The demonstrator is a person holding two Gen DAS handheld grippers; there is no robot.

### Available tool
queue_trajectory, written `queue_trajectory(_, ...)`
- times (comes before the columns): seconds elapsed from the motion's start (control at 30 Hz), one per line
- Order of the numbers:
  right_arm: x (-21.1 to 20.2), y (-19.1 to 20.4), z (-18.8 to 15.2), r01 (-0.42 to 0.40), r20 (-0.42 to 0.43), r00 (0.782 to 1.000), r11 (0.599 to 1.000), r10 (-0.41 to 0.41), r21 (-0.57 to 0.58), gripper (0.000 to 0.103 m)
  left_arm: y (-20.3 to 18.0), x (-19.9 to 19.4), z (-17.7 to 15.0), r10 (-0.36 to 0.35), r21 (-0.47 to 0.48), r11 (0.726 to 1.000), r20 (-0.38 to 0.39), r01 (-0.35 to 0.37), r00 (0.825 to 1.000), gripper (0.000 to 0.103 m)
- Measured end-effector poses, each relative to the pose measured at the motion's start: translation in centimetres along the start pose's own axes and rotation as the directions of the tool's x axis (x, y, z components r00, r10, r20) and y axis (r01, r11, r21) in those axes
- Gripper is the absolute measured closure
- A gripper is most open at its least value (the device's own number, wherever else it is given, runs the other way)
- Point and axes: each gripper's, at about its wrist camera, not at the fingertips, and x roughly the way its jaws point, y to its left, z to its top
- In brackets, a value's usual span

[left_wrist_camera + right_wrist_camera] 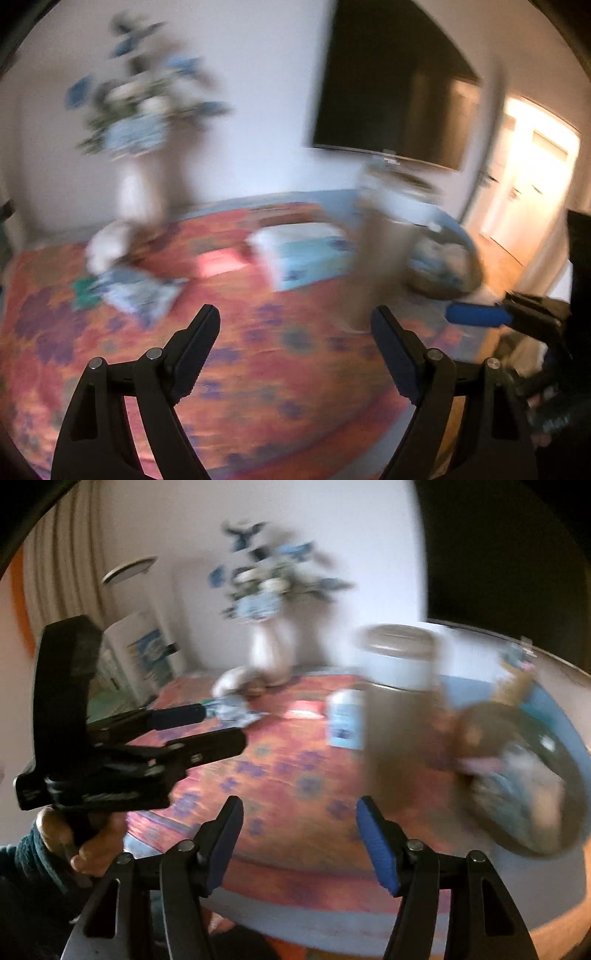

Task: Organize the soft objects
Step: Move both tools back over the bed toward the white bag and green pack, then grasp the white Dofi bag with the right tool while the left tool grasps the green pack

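Observation:
Both views are motion-blurred. My left gripper (295,314) is open and empty above the orange flowered tablecloth (258,350); it also shows in the right wrist view (218,723), open. My right gripper (299,805) is open and empty over the cloth (288,775); one blue finger (476,314) shows at the left view's right edge. A folded blue-white patterned cloth (140,291) lies at the left, also seen in the right wrist view (232,709). A dark basket (447,266) holding soft bundles stands at the right, also in the right wrist view (524,786).
A white vase of blue flowers (136,177) stands at the back. A light blue box (306,254), a pink item (218,262) and a tall brown blurred cylinder (399,716) stand mid-table. A dark TV (399,81) hangs behind.

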Motion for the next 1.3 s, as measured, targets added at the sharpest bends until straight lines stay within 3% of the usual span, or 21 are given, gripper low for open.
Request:
queue_trajectory(0.07, 2.3, 1.9, 1.2, -0.022, -0.005, 1.000, 1.000, 0.022, 0.002, 0.027, 3.5, 0.2, 0.0, 0.080, -0.044, 0.996, -0.007, -0.081, 0.997, 0.020)
queue_trajectory(0.13, 5.2, 4.0, 2.4, -0.058, -0.025, 0.998, 0.998, 0.059, 0.003, 0.027, 7.6, 0.5, 0.3, 0.182, -0.097, 0.978, -0.036, -0.185, 0.983, 0.020)
queue_trajectory(0.3, 12.0, 8.4, 5.8, -0.043, -0.084, 0.996, 0.996, 0.037, -0.074, 0.027, 16.7, 1.0, 0.6, 0.299, -0.212, 0.925, -0.111, -0.316, 0.948, 0.021)
queue_trajectory(0.4, 15.6, 9.4, 8.1, -0.069, -0.107, 0.992, 0.994, 0.060, -0.082, 0.027, 20.6, 2.5, 0.7, 0.330, -0.223, 0.906, -0.166, -0.361, 0.929, 0.021)
queue_trajectory(0.53, 21.1, 10.1, 10.8, -0.012, -0.130, 0.991, 0.995, -0.001, -0.102, 0.026, 24.0, 6.3, 1.0, 0.290, -0.225, 0.914, -0.223, -0.339, 0.931, 0.021)
queue_trajectory(0.67, 26.6, 9.8, 12.0, -0.049, -0.203, 0.979, 0.994, 0.029, -0.093, 0.026, 25.6, 9.2, 1.2, 0.291, -0.251, 0.903, -0.241, -0.349, 0.926, 0.022)
queue_trajectory(0.77, 28.7, 9.9, 12.1, -0.058, -0.216, 0.976, 0.992, 0.033, -0.112, 0.026, 26.8, 10.6, 0.9, 0.272, -0.282, 0.898, -0.245, -0.337, 0.931, 0.022)
queue_trajectory(0.87, 30.6, 10.2, 12.2, -0.069, -0.230, 0.973, 0.988, 0.035, -0.141, 0.026, 27.6, 11.0, 0.3, 0.233, -0.325, 0.898, -0.221, -0.297, 0.947, 0.022)
queue_trajectory(1.03, 33.0, 11.1, 12.0, -0.029, -0.244, 0.970, 0.977, -0.024, -0.211, 0.026, 28.3, 10.7, -0.5, 0.174, -0.379, 0.896, -0.184, -0.233, 0.967, 0.022)
queue_trajectory(1.17, 34.3, 11.1, 11.8, -0.028, -0.250, 0.968, 0.981, -0.022, -0.193, 0.027, 28.4, 10.4, -0.7, 0.168, -0.388, 0.894, -0.173, -0.224, 0.970, 0.022)
queue_trajectory(1.3, 33.5, 11.3, 11.4, -0.037, -0.215, 0.977, 0.982, -0.003, -0.186, 0.047, 28.3, 10.0, -0.8, 0.149, -0.391, 0.898, -0.162, -0.201, 0.976, 0.022)
